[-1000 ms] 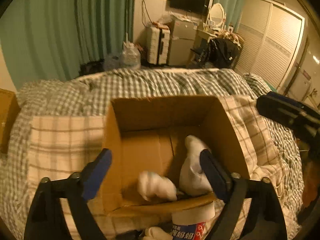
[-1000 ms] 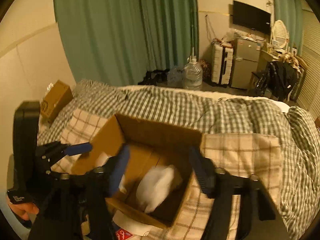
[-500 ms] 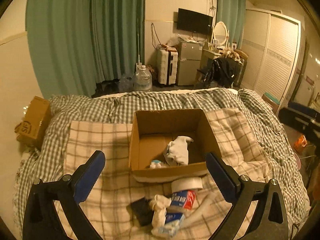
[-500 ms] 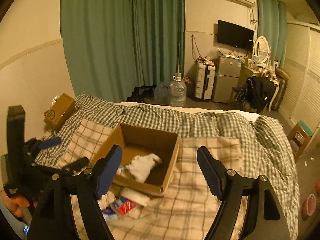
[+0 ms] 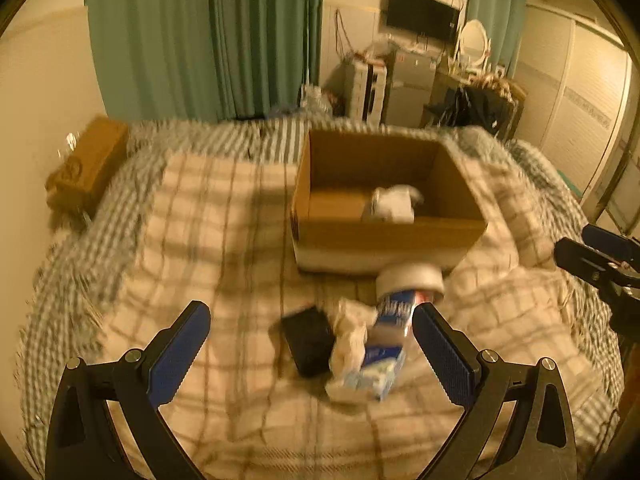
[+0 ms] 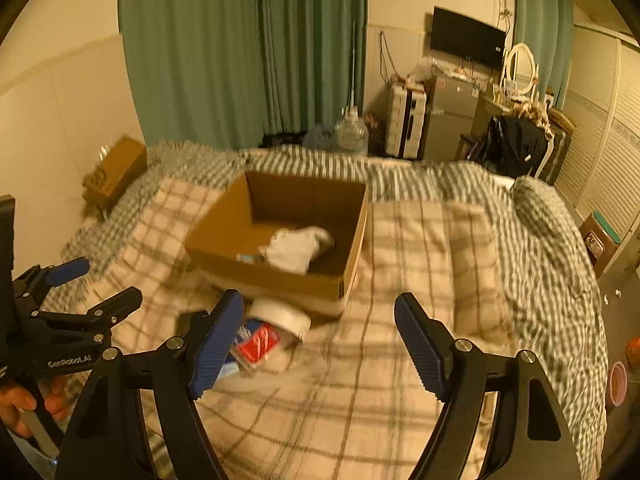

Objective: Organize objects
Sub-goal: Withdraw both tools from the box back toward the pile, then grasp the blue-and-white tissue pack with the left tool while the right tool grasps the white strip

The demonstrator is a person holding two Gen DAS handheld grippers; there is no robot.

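Left wrist view: left gripper (image 5: pixel 311 346) spread wide over the plaid blanket (image 5: pixel 224 240), clamping nothing, touching nothing. Small pile just ahead between the fingers: black pouch (image 5: pixel 307 339), crumpled white cloth (image 5: pixel 349 330), blue-and-white packet (image 5: pixel 387 344), tape roll (image 5: pixel 410 278). Cardboard box (image 5: pixel 384 236) beyond, white cloth inside. Right gripper (image 6: pixel 318 344) also wide apart, empty.

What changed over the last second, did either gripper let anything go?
Both grippers pulled back from over the cardboard box toward the near side of the bed. The left gripper and right gripper are open and empty in every frame, so no release is visible. The white cloth stays in the box; the tape roll, black item and packets lie in front of it.
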